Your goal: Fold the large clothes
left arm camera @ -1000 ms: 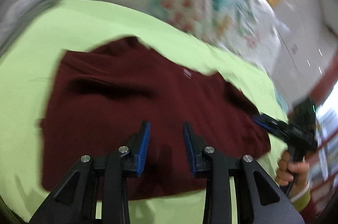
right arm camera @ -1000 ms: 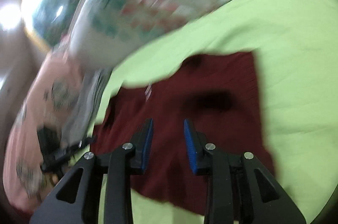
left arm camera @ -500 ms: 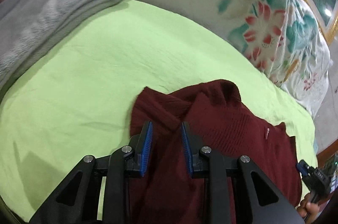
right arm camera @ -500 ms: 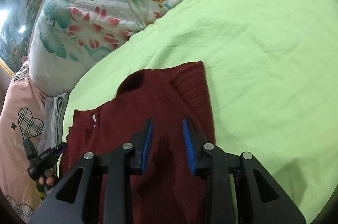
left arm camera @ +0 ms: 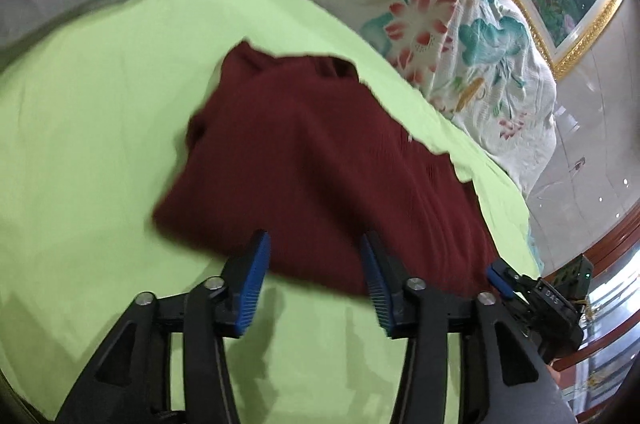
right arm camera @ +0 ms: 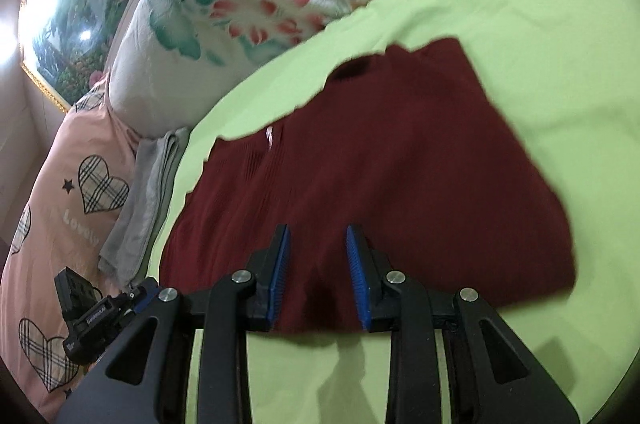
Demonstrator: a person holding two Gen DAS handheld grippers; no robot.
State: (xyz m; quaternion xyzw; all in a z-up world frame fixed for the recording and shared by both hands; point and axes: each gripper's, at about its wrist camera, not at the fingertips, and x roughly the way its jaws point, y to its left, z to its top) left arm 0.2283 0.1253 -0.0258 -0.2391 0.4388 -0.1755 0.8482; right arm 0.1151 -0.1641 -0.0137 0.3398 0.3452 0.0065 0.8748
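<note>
With left gripper (left arm camera: 314,274) jaws just opening wide and nothing between them, appears to release the folded sweater (left arm camera: 320,159) onto the green sheet (left arm camera: 100,143). Right gripper (right arm camera: 316,256) narrow, empty, above the near hem. Half a second earlier, sat farther forward near the collar; now backed off, fold seemingly laid.

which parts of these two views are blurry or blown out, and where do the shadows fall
Left wrist view: the maroon sweater is motion-smeared at its edges; the left gripper is sharp and shadows the green sheet. Right wrist view: the sweater is equally soft, and glare washes out the framed painting at upper left.
</note>
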